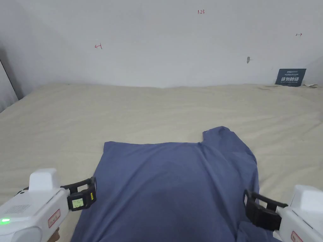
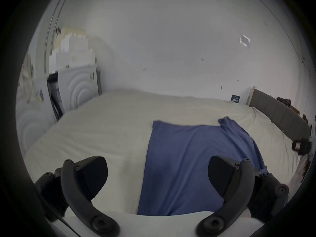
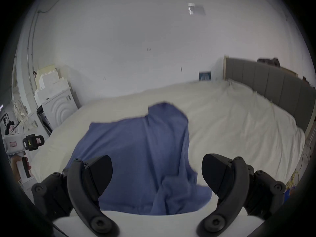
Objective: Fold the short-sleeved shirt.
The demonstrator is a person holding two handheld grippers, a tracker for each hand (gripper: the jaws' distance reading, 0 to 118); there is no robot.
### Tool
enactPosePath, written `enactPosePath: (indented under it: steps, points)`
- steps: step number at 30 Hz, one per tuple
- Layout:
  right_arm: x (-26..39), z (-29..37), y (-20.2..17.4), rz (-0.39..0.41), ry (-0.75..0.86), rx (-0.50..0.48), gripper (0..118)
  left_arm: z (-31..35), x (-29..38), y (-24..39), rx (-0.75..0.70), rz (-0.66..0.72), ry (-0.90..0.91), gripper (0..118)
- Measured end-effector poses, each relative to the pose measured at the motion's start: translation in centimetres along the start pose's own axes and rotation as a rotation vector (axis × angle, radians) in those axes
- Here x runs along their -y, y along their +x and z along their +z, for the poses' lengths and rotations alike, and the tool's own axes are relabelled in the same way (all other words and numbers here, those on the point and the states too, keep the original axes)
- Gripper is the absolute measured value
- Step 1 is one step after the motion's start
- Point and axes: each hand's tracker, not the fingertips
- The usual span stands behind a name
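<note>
Shirt [image 1: 176, 186] flat on bed [image 1: 157, 107], between grippers; left gripper [image 2: 158, 177] jaws apart over its left edge, right gripper [image 3: 157, 175] jaws apart above bunched right sleeve; risk: pinching sheet with fabric, or sleeve bunch skewing fold

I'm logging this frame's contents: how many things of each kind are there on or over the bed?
Shirt: 1, blue, spread on the bed
Grippers: 2, left gripper and right gripper, both open
Card: 1, dark, against the wall
Total: 4
</note>
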Motion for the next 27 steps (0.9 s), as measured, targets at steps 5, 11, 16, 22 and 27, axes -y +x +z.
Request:
enactPosePath:
  steps: [5,11,16,22,27]
  points:
    - [-1.0,0.2,-0.8,0.020,0.160,0.057,106,-0.2,-0.3,1.7,-0.026,-0.042,0.099,116]
    - [-0.9,0.1,-1.6,0.098,0.265,0.107,43,-0.8,0.3,2.3,-0.021,-0.038,0.174,54]
    - [-0.7,0.1,-1.6,0.118,0.306,0.139,1,-0.6,0.9,2.3,-0.017,-0.029,0.215,0]
    - [-0.7,0.3,-1.4,0.130,0.319,0.148,0,-0.3,0.9,2.0,-0.016,-0.023,0.217,0]
    - [-0.8,0.5,-1.4,0.134,0.321,0.139,0,-0.2,0.9,1.9,-0.005,-0.014,0.209,0]
